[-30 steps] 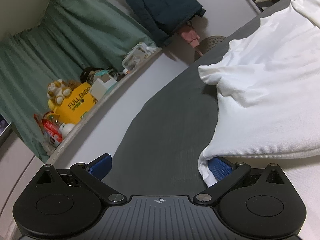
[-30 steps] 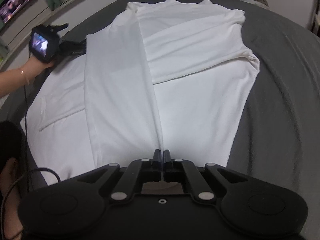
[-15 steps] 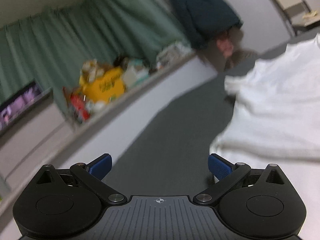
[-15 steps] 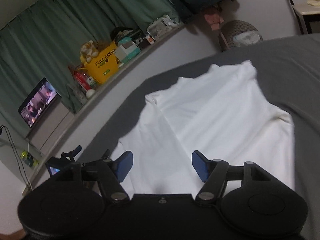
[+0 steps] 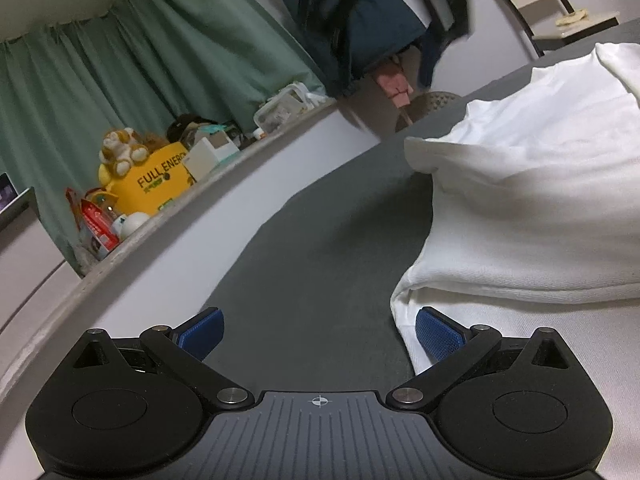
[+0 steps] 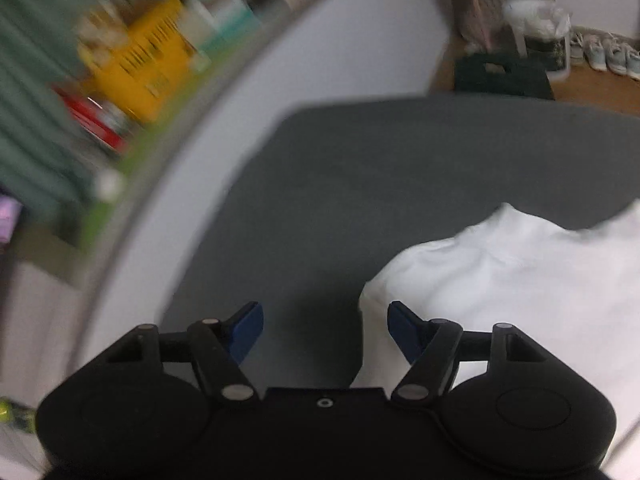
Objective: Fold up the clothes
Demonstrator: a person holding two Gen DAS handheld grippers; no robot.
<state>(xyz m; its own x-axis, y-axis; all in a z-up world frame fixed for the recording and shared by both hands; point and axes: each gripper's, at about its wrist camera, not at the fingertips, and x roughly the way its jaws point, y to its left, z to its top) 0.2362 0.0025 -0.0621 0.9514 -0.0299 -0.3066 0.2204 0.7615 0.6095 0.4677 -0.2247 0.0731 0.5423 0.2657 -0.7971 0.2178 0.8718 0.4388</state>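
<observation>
In the left wrist view, the left gripper (image 5: pixel 318 332) is low over a grey bed (image 5: pixel 304 272). Its jaws are released, with only the grey cover between the blue pads (image 5: pixel 200 330). A white shirt (image 5: pixel 532 208) lies on the bed at the right. Its near edge is folded over itself, and the right pad is just beside this edge; I cannot tell if they touch. Along the far side of the bed runs a ledge (image 5: pixel 192 200) with a yellow bag (image 5: pixel 160 182), a plush toy (image 5: pixel 120 150) and small boxes. Behind it hangs a green curtain (image 5: pixel 120 88), and a dark garment (image 5: pixel 360 24) hangs higher up.

In the right wrist view, the picture is blurred, mostly at the left. The right gripper (image 6: pixel 326 330) points down at the bed (image 6: pixel 380 168). Its jaws have just been opening and are now released, with nothing between them. The shirt (image 6: pixel 520 280) lies at the lower right, and its rounded edge is just beside the right pad (image 6: pixel 404 330). Beyond the bed, I see a wooden floor (image 6: pixel 592 86), a dark box (image 6: pixel 504 76) and a row of shoes (image 6: pixel 604 54).
</observation>
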